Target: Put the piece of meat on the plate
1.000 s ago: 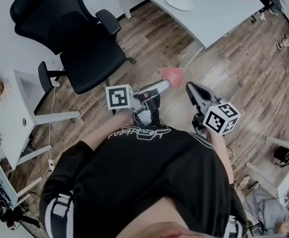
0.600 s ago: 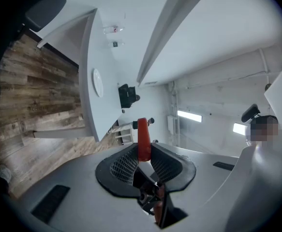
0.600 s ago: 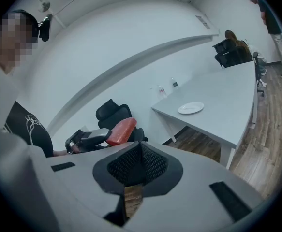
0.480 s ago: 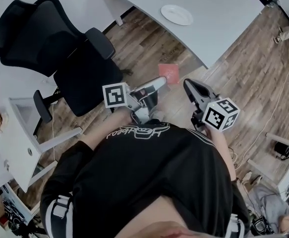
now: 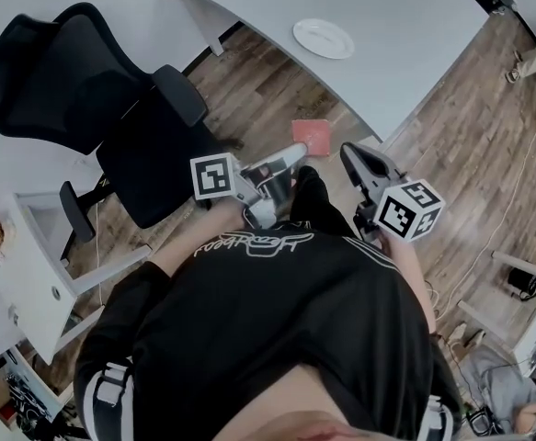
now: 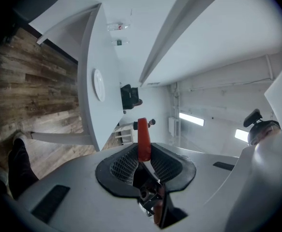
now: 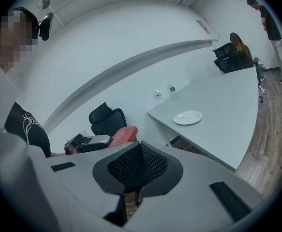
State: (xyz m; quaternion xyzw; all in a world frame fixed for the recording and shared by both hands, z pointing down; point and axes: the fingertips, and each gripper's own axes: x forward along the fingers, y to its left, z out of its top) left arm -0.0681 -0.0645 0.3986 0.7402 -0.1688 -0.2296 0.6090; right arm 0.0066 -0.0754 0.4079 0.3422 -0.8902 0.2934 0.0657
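Observation:
A flat red piece of meat (image 5: 313,136) sticks out past the tips of my left gripper (image 5: 297,152), which is shut on it. In the left gripper view the meat (image 6: 143,139) shows edge-on between the pads. A white plate (image 5: 324,38) lies on the grey table (image 5: 415,26) ahead, beyond the meat and over bare floor from it. The plate (image 6: 98,84) also shows in the left gripper view, and the plate (image 7: 187,117) in the right gripper view. My right gripper (image 5: 350,157) hangs beside the left one, shut with nothing in it.
A black office chair (image 5: 111,108) stands on the wood floor at the left. A small white desk (image 5: 19,246) is at the far left. Two small bottles (image 7: 162,92) stand at the table's far end. People (image 7: 269,18) are near the table's other side.
The table and plate have drawn nearer in the head view. The chair has slid left. A dark trouser leg now shows between the two grippers. Both grippers keep their pose.

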